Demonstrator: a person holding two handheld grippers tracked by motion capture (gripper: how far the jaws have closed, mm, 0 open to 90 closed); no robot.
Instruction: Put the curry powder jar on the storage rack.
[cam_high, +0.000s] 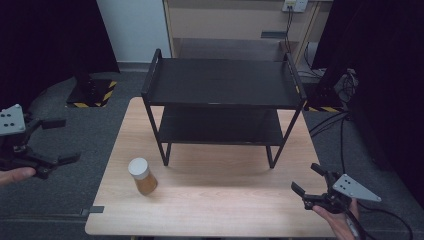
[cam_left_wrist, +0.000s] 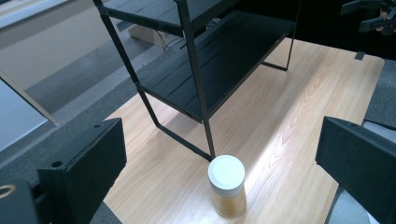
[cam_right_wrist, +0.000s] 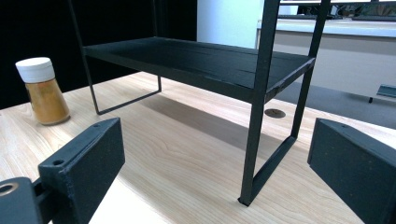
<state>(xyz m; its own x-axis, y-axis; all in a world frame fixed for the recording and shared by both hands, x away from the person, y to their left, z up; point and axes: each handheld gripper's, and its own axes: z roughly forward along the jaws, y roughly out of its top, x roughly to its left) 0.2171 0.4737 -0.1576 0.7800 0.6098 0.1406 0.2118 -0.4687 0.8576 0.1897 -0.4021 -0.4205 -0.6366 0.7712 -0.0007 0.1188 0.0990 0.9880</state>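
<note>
A jar (cam_high: 142, 175) with a white lid and amber contents stands upright on the wooden table (cam_high: 215, 205), near its left edge and just in front of the black two-tier shelf (cam_high: 222, 82); no label is readable. Bare tabletop lies to its right. The left gripper (cam_high: 52, 141) hangs off the table's left side, jaws wide. The right gripper (cam_high: 306, 179) sits at the near right corner, jaws wide.

black shelf (cam_right_wrist: 205, 60), jar (cam_right_wrist: 43, 91), wooden table (cam_right_wrist: 187, 154)

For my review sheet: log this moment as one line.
left gripper: open, off table's left | right gripper: open, near edge | jar: upright, untouched | rack: shelves bare
</note>
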